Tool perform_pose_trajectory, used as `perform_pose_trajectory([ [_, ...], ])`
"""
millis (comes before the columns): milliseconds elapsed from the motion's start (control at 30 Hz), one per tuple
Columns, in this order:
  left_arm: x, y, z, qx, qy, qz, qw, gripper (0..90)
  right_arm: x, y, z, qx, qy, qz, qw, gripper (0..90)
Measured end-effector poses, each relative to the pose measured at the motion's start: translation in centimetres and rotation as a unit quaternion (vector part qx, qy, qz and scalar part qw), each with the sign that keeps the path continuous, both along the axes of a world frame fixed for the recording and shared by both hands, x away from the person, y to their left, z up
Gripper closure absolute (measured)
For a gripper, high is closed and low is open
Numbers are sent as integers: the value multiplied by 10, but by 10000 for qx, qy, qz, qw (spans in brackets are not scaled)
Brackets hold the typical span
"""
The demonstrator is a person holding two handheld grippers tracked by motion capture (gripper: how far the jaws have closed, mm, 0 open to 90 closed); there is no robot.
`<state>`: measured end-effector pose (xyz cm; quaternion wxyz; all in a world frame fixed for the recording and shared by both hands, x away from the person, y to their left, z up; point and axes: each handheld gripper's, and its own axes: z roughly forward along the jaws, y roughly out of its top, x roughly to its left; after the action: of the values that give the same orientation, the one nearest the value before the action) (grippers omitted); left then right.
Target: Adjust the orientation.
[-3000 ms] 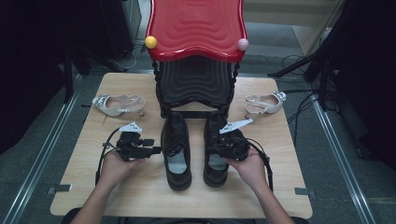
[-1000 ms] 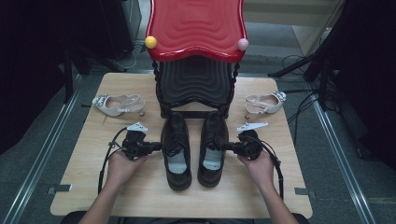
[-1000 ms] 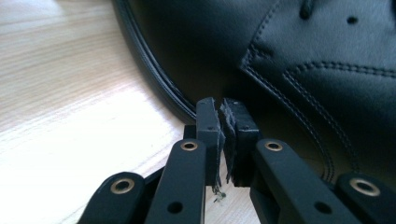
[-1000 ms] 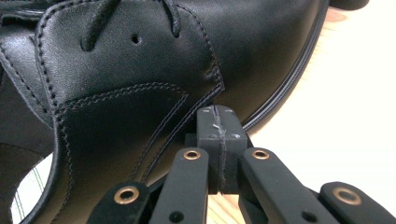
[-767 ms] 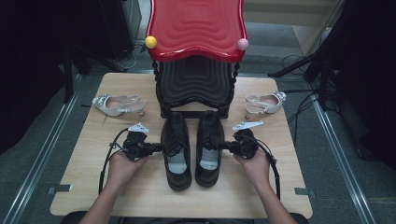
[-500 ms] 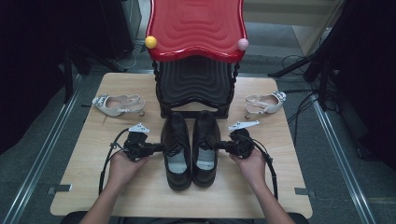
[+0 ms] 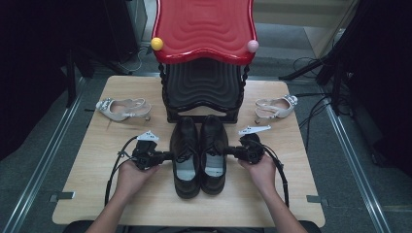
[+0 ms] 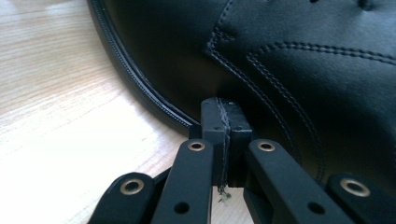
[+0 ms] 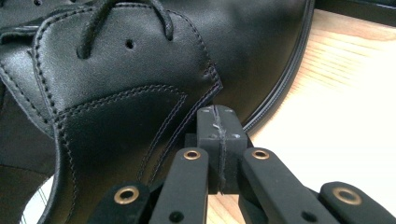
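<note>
Could tip or twist the two black shoes (image 7: 199,155) sitting side by side near the worktop's (image 7: 97,194) front edge, if pushed too hard by the left gripper (image 7: 167,156) and right gripper (image 7: 228,150), both pressed together and empty.

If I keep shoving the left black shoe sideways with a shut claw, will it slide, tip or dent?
The left black shoe probably slides flat: its broad sole rests on smooth wood. Its glossy leather looks fairly stiff, so little denting, though the shut left claw might skid along it. It already sits beside the right black shoe, so both may move.
</note>
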<state>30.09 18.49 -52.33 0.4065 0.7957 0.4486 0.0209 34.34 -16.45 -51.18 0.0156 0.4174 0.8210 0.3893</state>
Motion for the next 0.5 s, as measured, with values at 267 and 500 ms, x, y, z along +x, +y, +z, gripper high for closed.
perform_pose_trajectory([
  [267, -10, -10, 0, -25, 43, -231, 9997, 900, 7, -4, 1, -31, -35, -117, 9999, 900],
  [500, -19, -16, -2, -147, 70, -391, 9991, 899, 15, -8, 0, 22, -70, -312, 9995, 900],
])
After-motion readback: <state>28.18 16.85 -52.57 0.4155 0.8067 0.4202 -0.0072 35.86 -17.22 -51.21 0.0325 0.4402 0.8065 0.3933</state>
